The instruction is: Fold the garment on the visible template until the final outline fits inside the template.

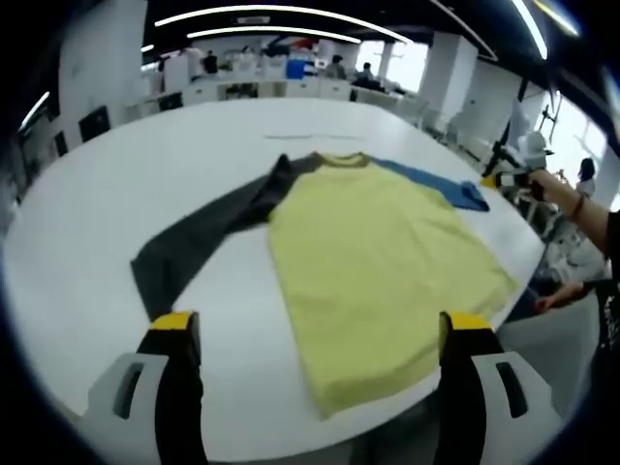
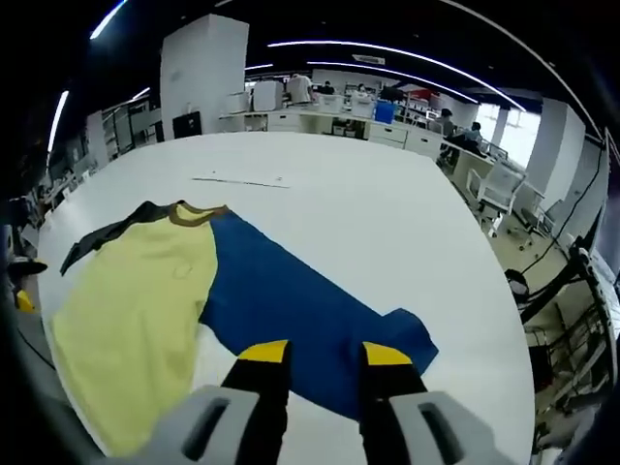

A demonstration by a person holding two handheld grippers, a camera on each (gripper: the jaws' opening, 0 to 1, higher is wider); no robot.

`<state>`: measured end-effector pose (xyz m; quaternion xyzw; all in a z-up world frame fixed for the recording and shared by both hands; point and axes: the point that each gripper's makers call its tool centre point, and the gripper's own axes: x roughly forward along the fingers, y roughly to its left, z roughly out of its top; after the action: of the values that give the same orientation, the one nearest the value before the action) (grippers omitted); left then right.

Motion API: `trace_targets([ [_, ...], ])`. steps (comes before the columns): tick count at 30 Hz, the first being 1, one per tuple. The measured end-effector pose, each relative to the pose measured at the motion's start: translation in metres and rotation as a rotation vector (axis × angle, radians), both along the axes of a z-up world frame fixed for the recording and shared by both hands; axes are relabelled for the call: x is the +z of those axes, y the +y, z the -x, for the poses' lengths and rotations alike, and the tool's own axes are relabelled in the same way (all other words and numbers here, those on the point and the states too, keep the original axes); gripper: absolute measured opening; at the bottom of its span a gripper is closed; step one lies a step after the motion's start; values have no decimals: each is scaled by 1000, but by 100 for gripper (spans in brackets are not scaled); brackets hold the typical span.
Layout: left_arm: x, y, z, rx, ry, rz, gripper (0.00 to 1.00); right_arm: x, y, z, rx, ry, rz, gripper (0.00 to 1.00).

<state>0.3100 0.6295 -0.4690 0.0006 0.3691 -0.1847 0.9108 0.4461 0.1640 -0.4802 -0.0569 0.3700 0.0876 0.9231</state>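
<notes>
A yellow long-sleeved shirt (image 1: 378,262) lies flat on the white table (image 1: 116,203), with a brown collar (image 1: 339,160), a dark grey sleeve (image 1: 203,237) and a blue sleeve (image 1: 436,184). My left gripper (image 1: 320,325) hovers open and wide before the shirt's hem, nothing between its jaws. In the right gripper view the shirt's yellow body (image 2: 136,291) lies to the left and the blue sleeve (image 2: 300,310) stretches toward me. My right gripper (image 2: 325,354) stands open just over the sleeve's cuff end, its jaws apart with blue cloth showing between them. It also appears as the yellow-tipped right gripper (image 1: 509,179) beside the cuff.
A thin dark line (image 2: 237,181) marks the table beyond the collar. The table edge (image 1: 465,387) runs close under the hem. A person's hand and wrist (image 1: 572,199) reach in at the right. Desks and chairs (image 2: 494,189) stand around.
</notes>
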Motion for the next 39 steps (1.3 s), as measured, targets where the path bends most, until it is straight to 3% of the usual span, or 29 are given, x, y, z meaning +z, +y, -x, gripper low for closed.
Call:
trace_targets([
  [12, 4, 1, -10, 1, -41, 5, 99, -32, -16, -22, -11, 44, 30, 18],
  [20, -1, 2, -10, -11, -18, -5, 94, -44, -23, -24, -37, 85, 30, 14],
  [26, -2, 2, -11, -7, -6, 8, 91, -54, -25, -23, -39, 123, 17, 1],
  [33, 0, 1, -11, -5, -21, 13, 89, -45, -30, -22, -55, 94, 13, 0],
  [39, 8, -1, -14, -4, -55, 15, 89, -28, -50, -16, -126, 40, 42, 0],
])
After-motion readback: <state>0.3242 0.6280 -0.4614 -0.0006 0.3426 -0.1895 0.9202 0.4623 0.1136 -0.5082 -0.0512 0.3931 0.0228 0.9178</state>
